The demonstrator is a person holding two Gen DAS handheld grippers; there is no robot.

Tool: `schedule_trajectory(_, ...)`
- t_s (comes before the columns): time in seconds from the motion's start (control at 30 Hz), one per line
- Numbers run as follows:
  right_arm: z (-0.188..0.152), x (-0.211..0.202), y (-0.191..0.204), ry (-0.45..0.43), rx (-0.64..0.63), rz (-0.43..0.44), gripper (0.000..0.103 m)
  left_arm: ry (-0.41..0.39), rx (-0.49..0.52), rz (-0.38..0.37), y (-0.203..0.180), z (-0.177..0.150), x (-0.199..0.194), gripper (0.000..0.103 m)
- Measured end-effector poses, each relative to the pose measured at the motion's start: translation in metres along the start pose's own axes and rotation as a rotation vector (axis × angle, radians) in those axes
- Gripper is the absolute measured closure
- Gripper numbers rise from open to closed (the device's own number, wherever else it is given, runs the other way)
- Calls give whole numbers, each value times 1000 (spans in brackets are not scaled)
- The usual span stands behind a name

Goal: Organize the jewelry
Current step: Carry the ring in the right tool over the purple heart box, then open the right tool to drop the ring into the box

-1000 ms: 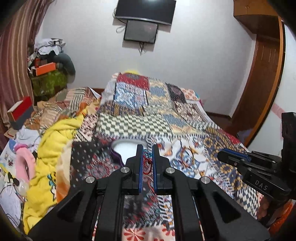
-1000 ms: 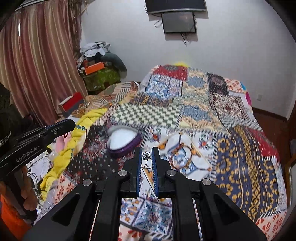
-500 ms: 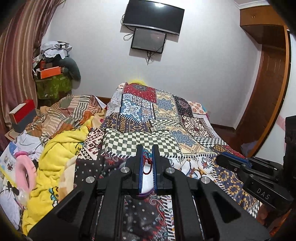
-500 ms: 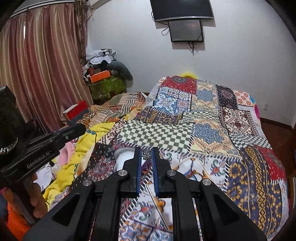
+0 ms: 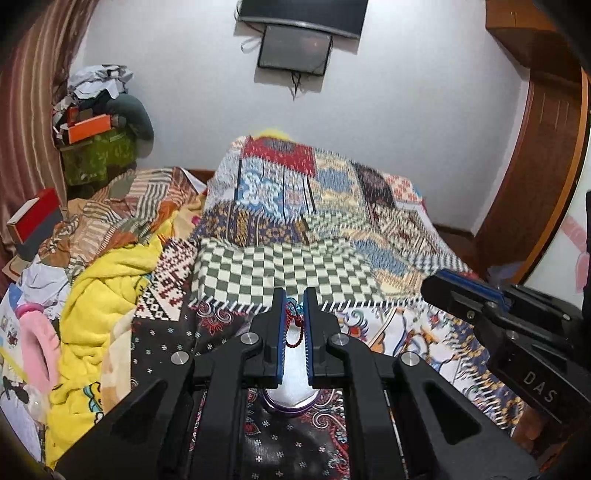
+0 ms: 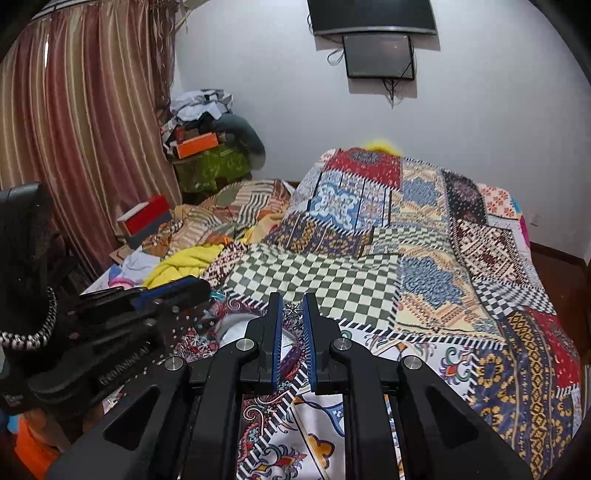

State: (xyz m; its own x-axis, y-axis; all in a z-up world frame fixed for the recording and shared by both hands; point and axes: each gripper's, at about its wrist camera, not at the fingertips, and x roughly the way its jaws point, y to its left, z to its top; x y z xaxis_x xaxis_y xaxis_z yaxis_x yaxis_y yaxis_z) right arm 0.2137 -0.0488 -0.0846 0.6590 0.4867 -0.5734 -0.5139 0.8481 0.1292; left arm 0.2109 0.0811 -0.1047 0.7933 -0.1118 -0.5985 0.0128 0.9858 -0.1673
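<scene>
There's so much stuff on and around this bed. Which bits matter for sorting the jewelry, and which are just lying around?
Part of the job:
red bead string in the left gripper
silver star pendant in the right gripper
purple-rimmed white dish

Just lying about:
yellow blanket
red box
orange box
pink ring

Bedroom. White wall (image 6: 480, 92) carrying a dark wall-mounted screen (image 6: 371, 16). Bed under patchwork quilt (image 6: 424, 258). Striped reddish curtain (image 6: 85, 129) left; wooden door (image 5: 535, 166) right. Cluttered pile (image 6: 207, 140) in the corner.

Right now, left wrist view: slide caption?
Left tongs pinch a red bead string above the purple-rimmed box on the patchwork quilt.
</scene>
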Motion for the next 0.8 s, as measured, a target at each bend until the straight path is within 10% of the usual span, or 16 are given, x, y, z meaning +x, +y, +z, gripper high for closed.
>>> schedule_trajectory(0.63,-13,55,6,149,-29,87,93,179,69,-16,8,-19,51,95)
schedule_trajectory(0.8,-13,60,5,167,-27,103,93,187,66,-2,14,-17,50,73)
